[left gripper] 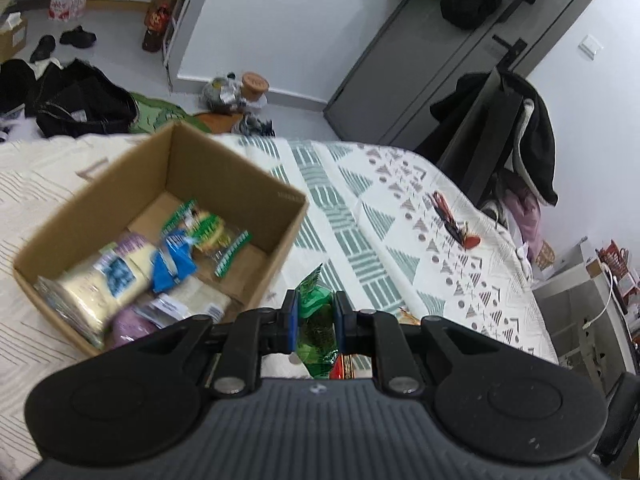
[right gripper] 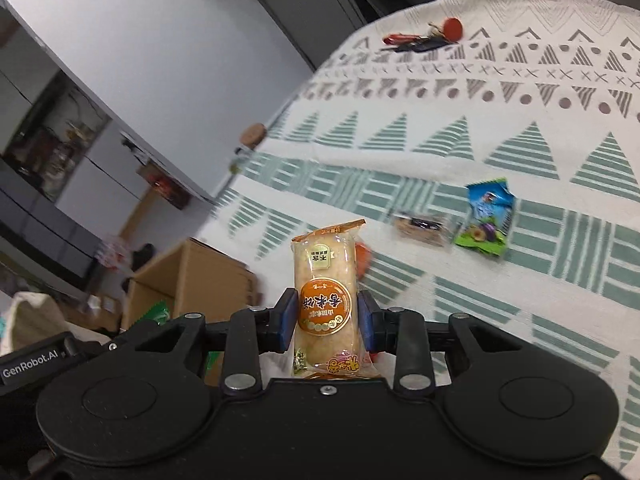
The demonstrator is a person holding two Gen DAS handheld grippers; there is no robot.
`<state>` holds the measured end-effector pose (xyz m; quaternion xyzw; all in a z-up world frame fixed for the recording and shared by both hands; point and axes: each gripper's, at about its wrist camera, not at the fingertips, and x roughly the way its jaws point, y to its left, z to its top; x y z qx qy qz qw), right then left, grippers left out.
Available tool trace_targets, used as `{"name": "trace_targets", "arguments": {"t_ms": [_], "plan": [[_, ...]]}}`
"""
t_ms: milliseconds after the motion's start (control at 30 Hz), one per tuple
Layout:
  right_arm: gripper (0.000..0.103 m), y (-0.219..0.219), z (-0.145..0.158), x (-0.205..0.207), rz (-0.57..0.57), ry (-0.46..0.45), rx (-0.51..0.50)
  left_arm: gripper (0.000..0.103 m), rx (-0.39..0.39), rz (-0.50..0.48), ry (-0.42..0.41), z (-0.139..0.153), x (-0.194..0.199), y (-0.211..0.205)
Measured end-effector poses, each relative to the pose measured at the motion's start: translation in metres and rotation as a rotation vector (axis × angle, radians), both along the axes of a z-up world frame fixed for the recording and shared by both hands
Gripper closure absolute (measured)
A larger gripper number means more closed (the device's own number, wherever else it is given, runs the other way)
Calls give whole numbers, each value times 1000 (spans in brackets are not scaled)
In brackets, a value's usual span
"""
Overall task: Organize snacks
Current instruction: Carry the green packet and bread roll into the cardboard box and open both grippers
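Gripping green snack packet (left gripper: 316,312) in your left gripper (left gripper: 314,322), jaws pinched narrow on it; cardboard box (left gripper: 236,184) with snacks inside sits ahead-left of jaws. Your right gripper (right gripper: 328,320) clamps orange rice-cracker packet (right gripper: 325,292) upright; blue-green packet (right gripper: 486,216) lies on bedspread (right gripper: 520,320) ahead-right of jaws.

A bed (left gripper: 360,208) spread with a white cover patterned in green and grey triangles carries everything. An open cardboard box (left gripper: 224,178) stands on it. Well beyond the box, toward the far edge, lies a small red and dark cluster (left gripper: 454,222), too blurred to identify. Away from the box on the green-striped band lie a blue and green snack packet (right gripper: 486,216) and, just beside it, a small brown wrapped snack (right gripper: 420,227).
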<state>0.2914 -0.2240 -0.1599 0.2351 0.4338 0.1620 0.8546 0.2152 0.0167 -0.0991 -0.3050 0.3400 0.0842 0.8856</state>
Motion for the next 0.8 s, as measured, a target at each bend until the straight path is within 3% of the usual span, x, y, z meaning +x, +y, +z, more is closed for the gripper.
{"name": "trace_targets", "arguments": {"t_ms": [500,800], "plan": [[72,41,35,-8,89,-108,129,86,43,131,-46,43,-26,68],[72,73,43,-13,147,-146,159,86,32,148,-37,38,-20,98]]}}
